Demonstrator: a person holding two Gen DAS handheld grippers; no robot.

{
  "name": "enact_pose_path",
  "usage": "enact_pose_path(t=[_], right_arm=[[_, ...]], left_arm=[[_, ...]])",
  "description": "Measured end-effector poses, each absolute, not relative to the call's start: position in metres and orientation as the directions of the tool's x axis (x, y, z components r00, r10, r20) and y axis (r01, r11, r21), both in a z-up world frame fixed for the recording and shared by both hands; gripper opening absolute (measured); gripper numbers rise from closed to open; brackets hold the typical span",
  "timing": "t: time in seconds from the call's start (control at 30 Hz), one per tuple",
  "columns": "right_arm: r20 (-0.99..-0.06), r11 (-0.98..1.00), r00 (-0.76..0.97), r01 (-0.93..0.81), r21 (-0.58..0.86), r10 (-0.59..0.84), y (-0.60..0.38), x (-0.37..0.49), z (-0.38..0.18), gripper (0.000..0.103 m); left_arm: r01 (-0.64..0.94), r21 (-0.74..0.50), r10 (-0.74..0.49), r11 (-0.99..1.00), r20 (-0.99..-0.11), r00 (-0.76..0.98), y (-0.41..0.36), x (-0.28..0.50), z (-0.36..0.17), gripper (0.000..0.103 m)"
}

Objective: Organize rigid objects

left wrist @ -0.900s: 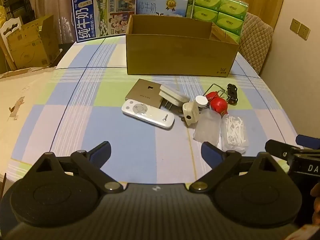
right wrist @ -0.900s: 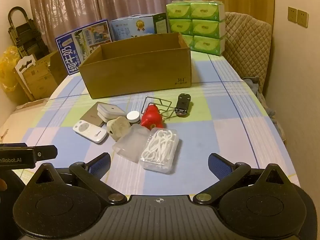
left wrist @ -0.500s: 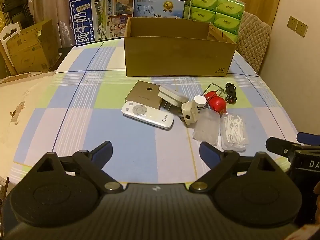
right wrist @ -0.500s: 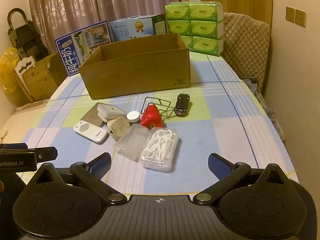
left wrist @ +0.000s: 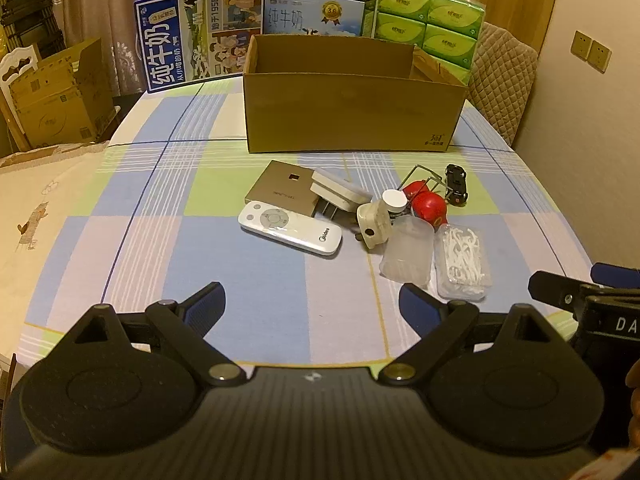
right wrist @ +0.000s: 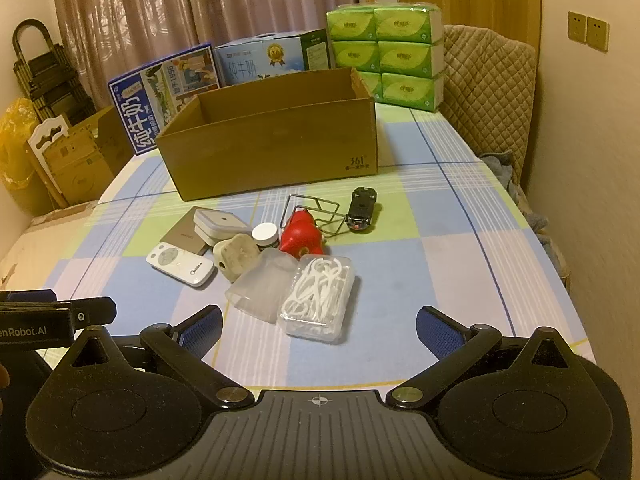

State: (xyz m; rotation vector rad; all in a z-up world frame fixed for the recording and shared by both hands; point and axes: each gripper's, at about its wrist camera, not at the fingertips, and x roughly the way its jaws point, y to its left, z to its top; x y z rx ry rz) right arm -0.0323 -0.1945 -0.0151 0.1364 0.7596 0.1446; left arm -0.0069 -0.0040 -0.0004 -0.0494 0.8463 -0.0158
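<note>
Both grippers, left [left wrist: 311,300] and right [right wrist: 319,325], are hovering with fingers spread wide, gripping nothing. The clutter is sitting mid-counter [left wrist: 168,240]: remote [left wrist: 291,233], floss box [right wrist: 318,308], red toy [right wrist: 302,233], in front of the open box [right wrist: 276,136].

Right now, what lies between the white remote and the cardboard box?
The tan flat box lies between the white remote and cardboard box; clearest in the left wrist view.
</note>
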Motion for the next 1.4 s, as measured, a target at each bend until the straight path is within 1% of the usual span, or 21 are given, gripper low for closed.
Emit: enact_pose_path(t=[1.4], right_arm=[[-0.681,0.984,0.713,-0.072,0.165,0.167,-0.1980,-0.0322,-0.0205,0.101]], left_arm=[[-0.004,-0.062,-0.044,0.998,-0.753,0.656,-0.0086,-0.0089,-0.0011,0.092]])
